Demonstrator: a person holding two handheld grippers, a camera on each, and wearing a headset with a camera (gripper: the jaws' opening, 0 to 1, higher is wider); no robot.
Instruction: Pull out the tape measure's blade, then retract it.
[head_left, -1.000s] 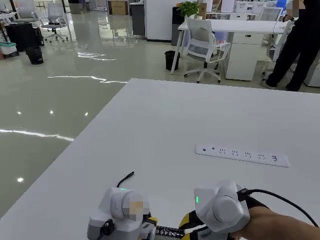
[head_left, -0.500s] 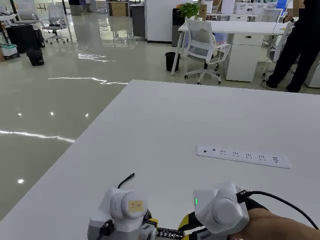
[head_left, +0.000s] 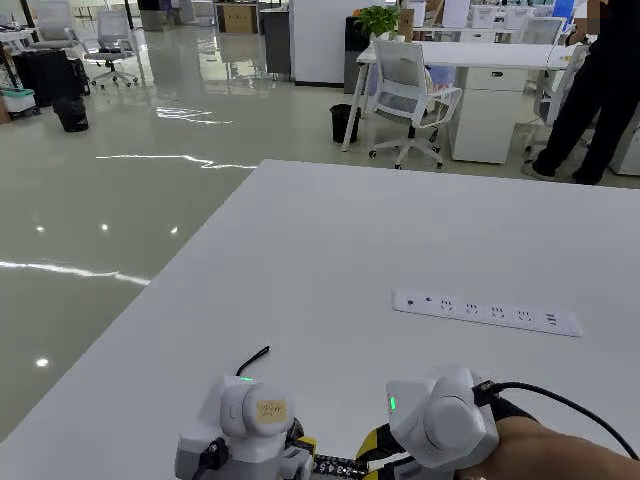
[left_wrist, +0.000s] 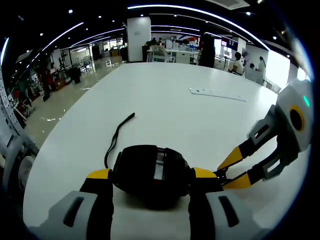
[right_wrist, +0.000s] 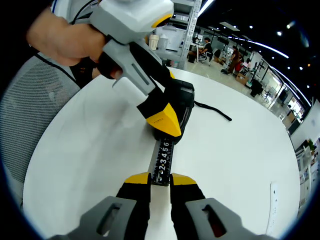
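My left gripper (left_wrist: 151, 174) is shut on the black tape measure (left_wrist: 150, 162), its yellow-tipped jaws pressing both sides of the case on the white table (left_wrist: 165, 105). A short length of blade (right_wrist: 163, 156) with printed numbers runs from the case (right_wrist: 181, 102) to my right gripper (right_wrist: 160, 180), which is shut on the blade's end. In the head view both grippers sit at the bottom edge, left gripper (head_left: 300, 445) and right gripper (head_left: 378, 445), with the blade (head_left: 335, 464) between them. The case's black wrist strap (left_wrist: 116, 137) trails over the table.
A white power strip (head_left: 486, 312) lies further out on the table to the right. The table's left edge (head_left: 150, 285) drops to a glossy floor. A grey mesh chair (right_wrist: 30, 120) stands close by. Desks, office chairs (head_left: 405, 95) and a standing person (head_left: 600, 80) are far behind.
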